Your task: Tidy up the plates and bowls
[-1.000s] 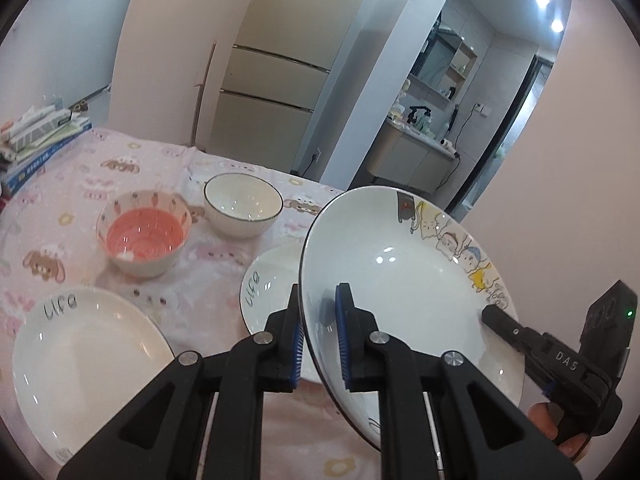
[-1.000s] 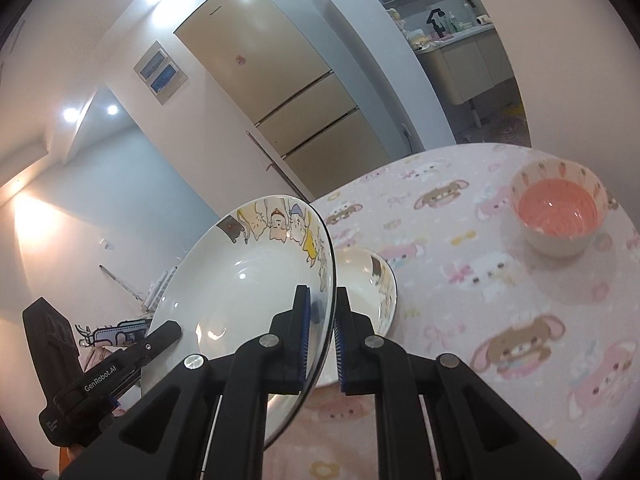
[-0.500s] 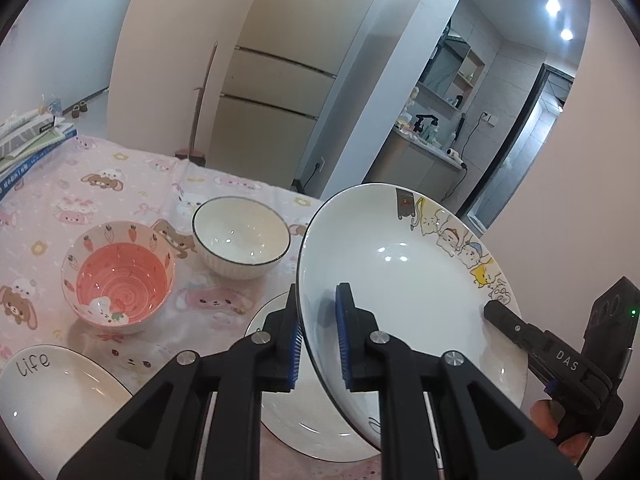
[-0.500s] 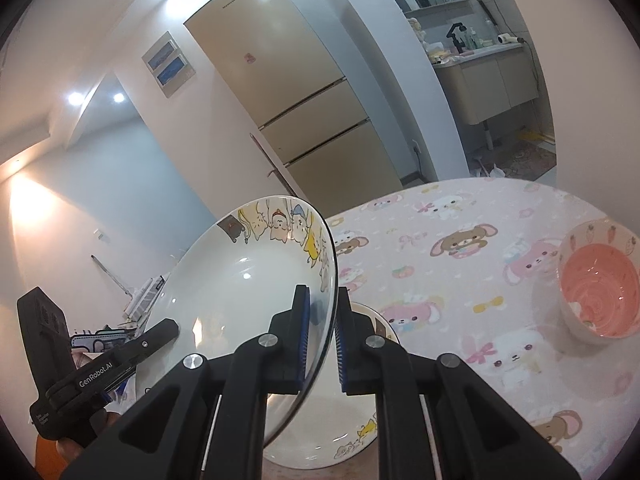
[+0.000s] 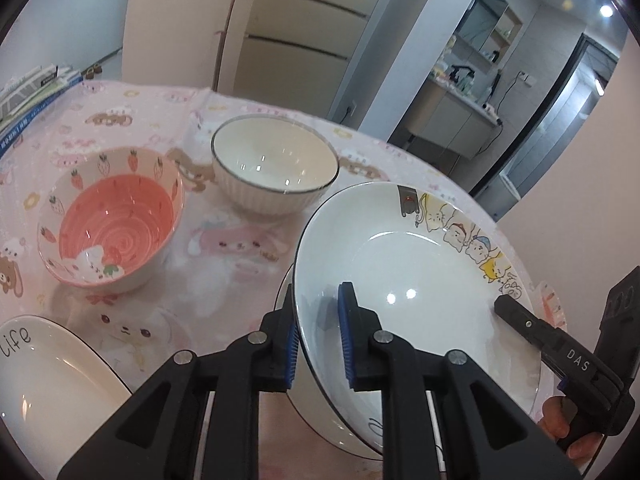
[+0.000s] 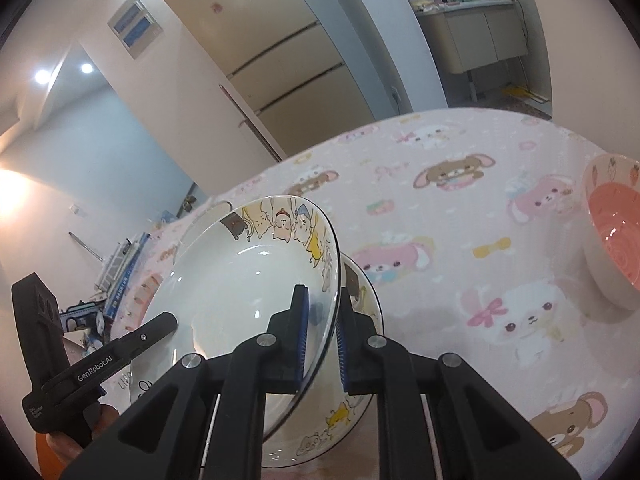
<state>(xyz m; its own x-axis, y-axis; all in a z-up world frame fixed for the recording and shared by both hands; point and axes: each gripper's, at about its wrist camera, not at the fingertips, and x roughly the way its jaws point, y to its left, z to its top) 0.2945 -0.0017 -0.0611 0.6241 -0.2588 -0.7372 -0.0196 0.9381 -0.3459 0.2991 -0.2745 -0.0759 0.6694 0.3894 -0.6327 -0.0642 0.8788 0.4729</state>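
Observation:
A white plate with cartoon animals on its rim point(image 5: 400, 280) point(image 6: 248, 280) hangs tilted just above the table, held from both sides. My left gripper point(image 5: 318, 320) is shut on its near-left rim. My right gripper point(image 6: 322, 312) is shut on the opposite rim and appears in the left wrist view as a black finger point(image 5: 560, 352). Directly under it lies a second cartoon plate point(image 6: 352, 408), mostly hidden. A pink strawberry bowl point(image 5: 116, 220) point(image 6: 612, 240) and a white ribbed bowl point(image 5: 274, 160) stand beyond. A white plate marked "life" point(image 5: 48, 368) lies near left.
The round table wears a pink cartoon tablecloth point(image 6: 460, 208). A stack of books point(image 5: 28, 92) sits at its far left edge. A fridge point(image 6: 288, 64) and a kitchen counter stand beyond the table. A person's fingers point(image 5: 556, 420) hold the right gripper's handle.
Both grippers have moved forward and down with the cartoon plate between them. It now hangs closer over the plate on the table, and the two bowls look nearer.

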